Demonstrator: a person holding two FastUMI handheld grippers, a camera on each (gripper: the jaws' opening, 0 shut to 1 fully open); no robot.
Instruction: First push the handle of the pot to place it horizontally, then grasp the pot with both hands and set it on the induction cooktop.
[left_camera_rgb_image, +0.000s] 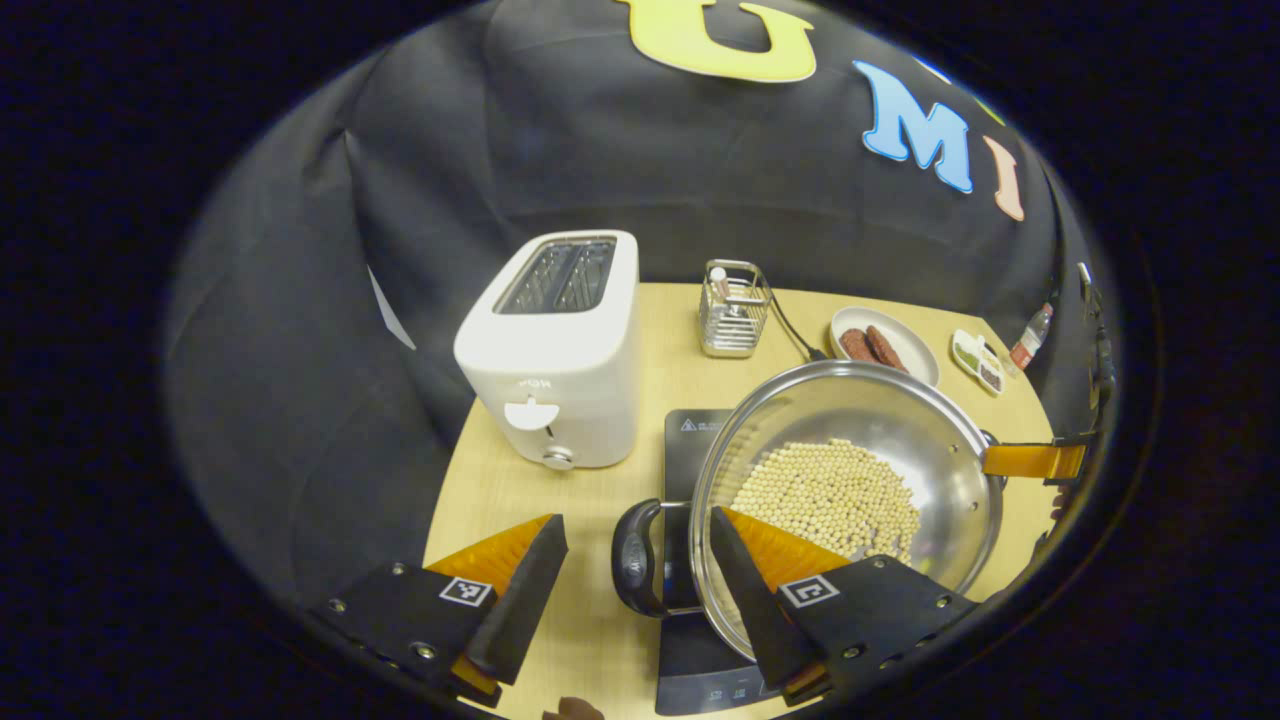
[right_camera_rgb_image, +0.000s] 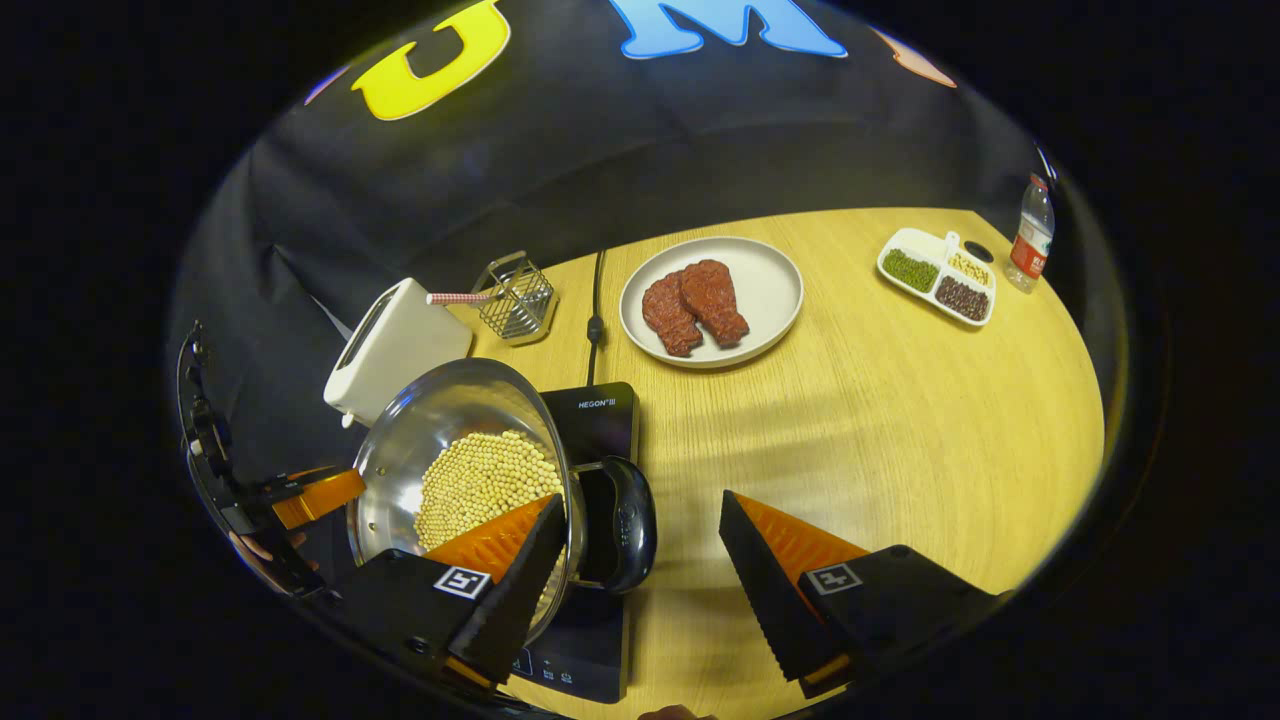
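Tabletop (right_camera_rgb_image: 900, 440) of pale wood carries the whole arrangement. Induction cooktop (right_camera_rgb_image: 600, 420), a dark flat slab, lies at 6 o'clock in both views, its control strip at the near edge. Pot (left_camera_rgb_image: 900, 440), a wide shallow steel vessel holding a heap of pale yellow beans (left_camera_rgb_image: 830, 495), sits over the cooktop, whether resting on it or held just above cannot be told. Its two black loop handles define a horizontal long axis: one handle (left_camera_rgb_image: 637, 560) points to 9 o'clock in the left gripper view, the opposite handle (right_camera_rgb_image: 630, 525) to 3 o'clock in the right gripper view.

Left gripper (left_camera_rgb_image: 640, 575) stands spread, fingers straddling the near handle without pressing it. Right gripper (right_camera_rgb_image: 645, 565) is likewise spread around its handle, one finger over the rim.

White toaster (left_camera_rgb_image: 560, 350) stands at 10 o'clock of the pot, wire rack (left_camera_rgb_image: 735, 308) at 12 o'clock, plate (right_camera_rgb_image: 770, 285) with two meat pieces (right_camera_rgb_image: 695, 305) at 1 o'clock, divided tray (right_camera_rgb_image: 935, 272) and bottle (right_camera_rgb_image: 1030, 235) at 2 o'clock.
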